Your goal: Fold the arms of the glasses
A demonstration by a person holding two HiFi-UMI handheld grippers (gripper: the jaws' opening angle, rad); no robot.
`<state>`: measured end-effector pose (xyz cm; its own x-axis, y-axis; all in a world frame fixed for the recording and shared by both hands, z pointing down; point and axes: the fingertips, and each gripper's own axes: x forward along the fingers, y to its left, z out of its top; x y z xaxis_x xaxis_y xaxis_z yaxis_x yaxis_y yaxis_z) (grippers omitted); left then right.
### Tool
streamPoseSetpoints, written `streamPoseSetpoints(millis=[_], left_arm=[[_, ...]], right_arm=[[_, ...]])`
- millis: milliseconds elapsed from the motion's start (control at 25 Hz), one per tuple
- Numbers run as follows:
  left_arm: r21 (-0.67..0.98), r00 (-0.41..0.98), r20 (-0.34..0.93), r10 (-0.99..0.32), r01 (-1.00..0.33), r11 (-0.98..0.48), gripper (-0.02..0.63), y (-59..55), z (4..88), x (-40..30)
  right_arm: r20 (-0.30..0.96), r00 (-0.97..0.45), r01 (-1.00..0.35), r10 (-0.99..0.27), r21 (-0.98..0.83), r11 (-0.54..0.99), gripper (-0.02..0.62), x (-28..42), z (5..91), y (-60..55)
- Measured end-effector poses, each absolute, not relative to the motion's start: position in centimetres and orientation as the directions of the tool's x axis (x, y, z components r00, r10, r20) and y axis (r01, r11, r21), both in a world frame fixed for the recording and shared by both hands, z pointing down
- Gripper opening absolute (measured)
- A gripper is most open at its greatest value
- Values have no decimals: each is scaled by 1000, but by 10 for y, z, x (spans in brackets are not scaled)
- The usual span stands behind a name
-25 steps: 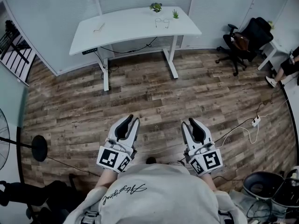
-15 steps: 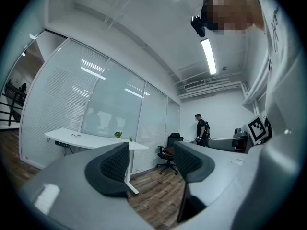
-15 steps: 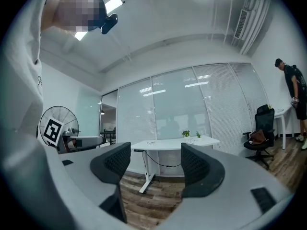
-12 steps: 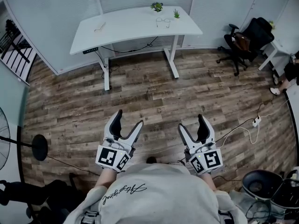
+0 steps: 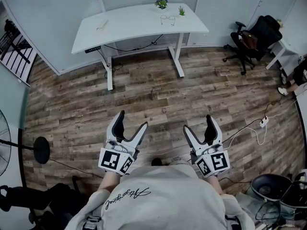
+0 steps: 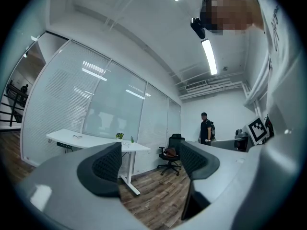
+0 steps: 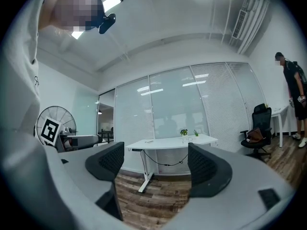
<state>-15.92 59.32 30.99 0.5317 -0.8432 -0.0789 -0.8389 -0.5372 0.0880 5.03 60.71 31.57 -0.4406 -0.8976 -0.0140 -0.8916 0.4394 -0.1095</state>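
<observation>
Both the left tongs point(image 5: 132, 121) and right tongs point(image 5: 197, 123) have just been opening and stand released, nothing between them, held level near the person's chest. The glasses point(image 5: 167, 18) lie far across the room on the white worktop point(image 5: 124, 28), beside two small plants point(image 5: 161, 4)

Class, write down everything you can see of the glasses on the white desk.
The glasses are a thin, dark wire frame with clear rounded lenses. They lie on the white desk toward its right end, near two small potted plants. Only the desktop touches them. Whether their arms are folded is too small to tell.
</observation>
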Motion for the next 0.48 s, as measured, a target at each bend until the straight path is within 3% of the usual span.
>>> streamPoseSetpoints(millis=[480], left_arm=[[84, 526, -68, -848, -844, -530, 368, 593, 311, -166]], right_arm=[[5, -435, -892, -901, -136, 430, 397, 52, 325, 609]])
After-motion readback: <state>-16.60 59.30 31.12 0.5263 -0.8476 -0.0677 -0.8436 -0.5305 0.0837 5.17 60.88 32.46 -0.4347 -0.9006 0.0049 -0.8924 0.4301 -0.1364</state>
